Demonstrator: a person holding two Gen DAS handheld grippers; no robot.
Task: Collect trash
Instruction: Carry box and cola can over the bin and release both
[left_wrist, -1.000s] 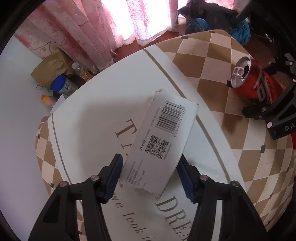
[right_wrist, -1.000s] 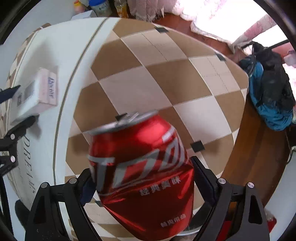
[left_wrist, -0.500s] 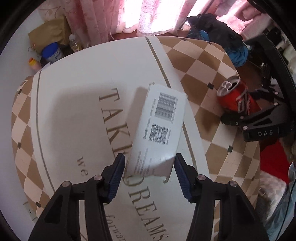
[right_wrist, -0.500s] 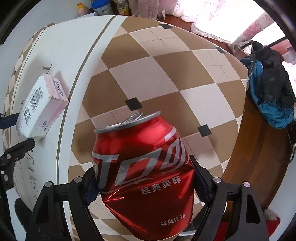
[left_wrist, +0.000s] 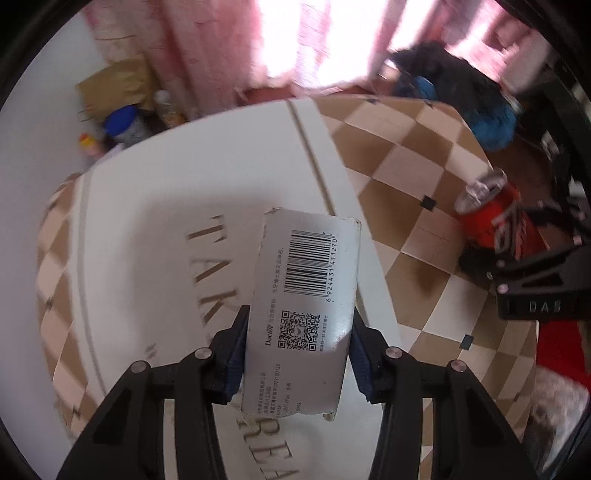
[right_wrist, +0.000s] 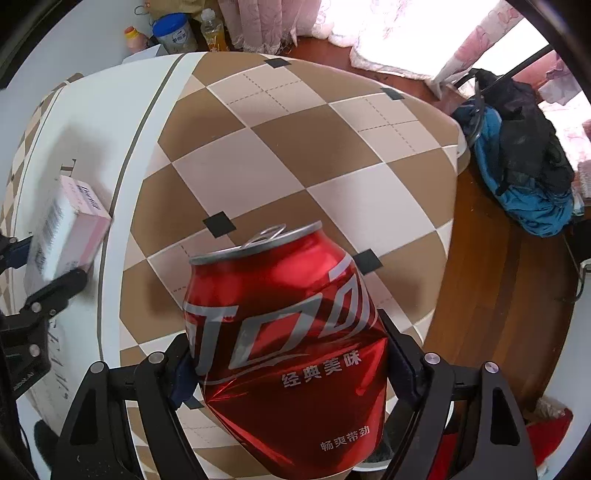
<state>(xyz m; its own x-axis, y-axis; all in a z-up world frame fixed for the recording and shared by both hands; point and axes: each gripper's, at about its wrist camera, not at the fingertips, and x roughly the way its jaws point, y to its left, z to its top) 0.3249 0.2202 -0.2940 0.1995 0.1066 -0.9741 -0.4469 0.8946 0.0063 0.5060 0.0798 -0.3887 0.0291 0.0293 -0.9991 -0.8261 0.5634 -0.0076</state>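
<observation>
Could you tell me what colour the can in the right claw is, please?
The can is red with silver lettering, clearest in the right wrist view.

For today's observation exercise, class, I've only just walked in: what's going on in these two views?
A person is collecting trash with a handheld gripper in each hand. The left gripper is clamped on a white cardboard box with a barcode and QR code, held above the tablecloth. The right gripper grips a dented red soda can, already opened, above the checkered part of the cloth. No bin shows in either view.
</observation>
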